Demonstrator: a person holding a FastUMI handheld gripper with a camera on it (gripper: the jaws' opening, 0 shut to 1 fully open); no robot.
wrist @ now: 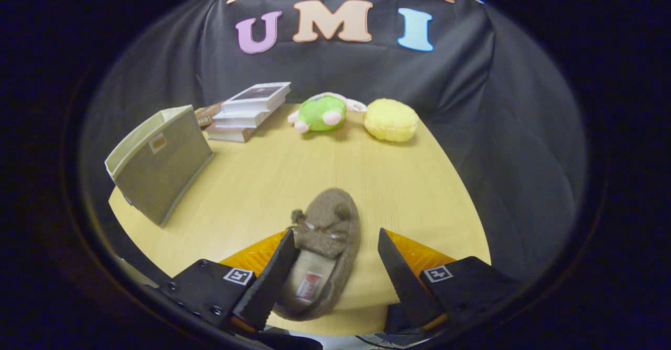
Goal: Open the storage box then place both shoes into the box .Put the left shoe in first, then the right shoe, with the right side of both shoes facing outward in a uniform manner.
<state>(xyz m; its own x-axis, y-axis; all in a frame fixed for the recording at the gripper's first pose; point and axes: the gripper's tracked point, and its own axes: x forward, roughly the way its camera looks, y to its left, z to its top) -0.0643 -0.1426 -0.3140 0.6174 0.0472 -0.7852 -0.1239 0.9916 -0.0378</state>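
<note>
Jaws of the gripper (335,266) stood wide apart, and the brown slipper (326,253) lay on the counter (409,182) between them, toe pointing away, its heel end close against the left finger while the right finger stood clear of it. Nothing was clamped yet. The storage box (160,161) sat well off to the left near the counter's edge (whether it had a lid to lift could not be told from this side). Beyond it were stacked books (249,111), a green plush toy (320,113) and a yellow plush (391,120). One risk was a lopsided close: with the slipper off-centre, the left finger might shove the soft upper sideways, or pinch only the collar, letting the shoe twist and spoil its facing.
</note>
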